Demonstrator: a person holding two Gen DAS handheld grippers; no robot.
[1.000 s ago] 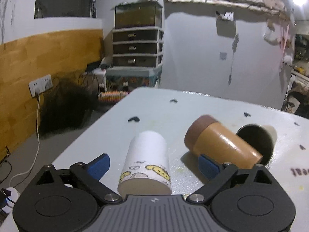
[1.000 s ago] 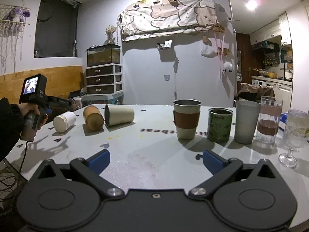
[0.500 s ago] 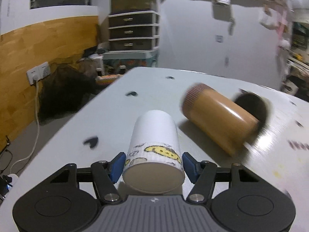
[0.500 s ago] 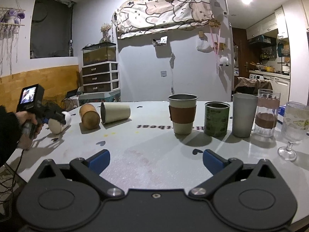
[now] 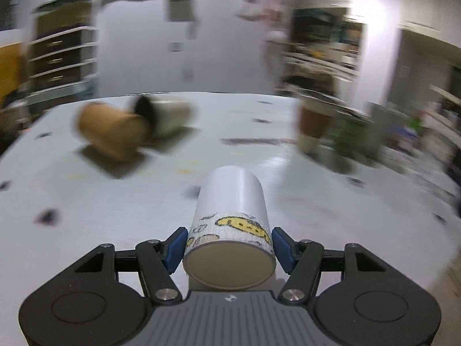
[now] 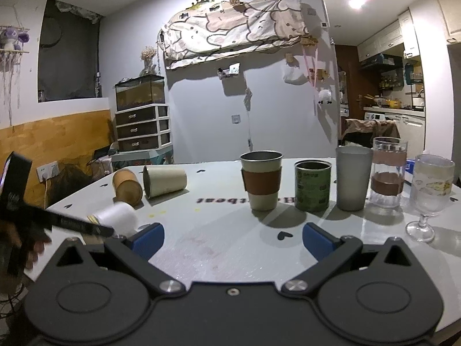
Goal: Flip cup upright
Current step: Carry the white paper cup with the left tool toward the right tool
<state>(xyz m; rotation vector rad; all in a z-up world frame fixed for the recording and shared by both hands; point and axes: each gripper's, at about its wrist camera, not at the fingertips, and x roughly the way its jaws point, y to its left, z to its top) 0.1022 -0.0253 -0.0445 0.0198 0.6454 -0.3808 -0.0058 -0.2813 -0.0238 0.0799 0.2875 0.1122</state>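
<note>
so the left gripper (image 5: 229, 248) has its blue pads (image 5: 174, 246) clamped on either side of the white paper cup with yellow cartoon print (image 5: 230, 227), bottom centre of the left wrist frame. the cup is on its side, flat closed base toward the camera, pointing away along the fingers. can't tell from here if it's touching the white table with little black heart marks (image 5: 86, 201) or lifted a bit. most of that view is smeared with motion blur.

upper left of the same frame there's a tan cylindrical cup (image 5: 111, 132) lying on its side, and right behind it, touching or nearly so, a cream cup with a dark inside (image 5: 164, 115), also tipped over.

in the right wrist view the right gripper (image 6: 232, 235) sits bottom centre with its jaws spread wide and nothing between them. the white cup (image 6: 116, 216) shows up at the lower left, just past the black body of the left gripper. the tan cup (image 6: 126, 187) and cream cup (image 6: 164, 180) are beyond it, left of centre.

right half of the frame has a row of upright ones: a metal cup with a brown sleeve (image 6: 261, 183), a green tin can (image 6: 312, 186), a frosted grey tumbler (image 6: 352, 177), a clear glass with a brown band (image 6: 389, 171) and a stemmed wine glass (image 6: 429, 196) at the far right.
</note>
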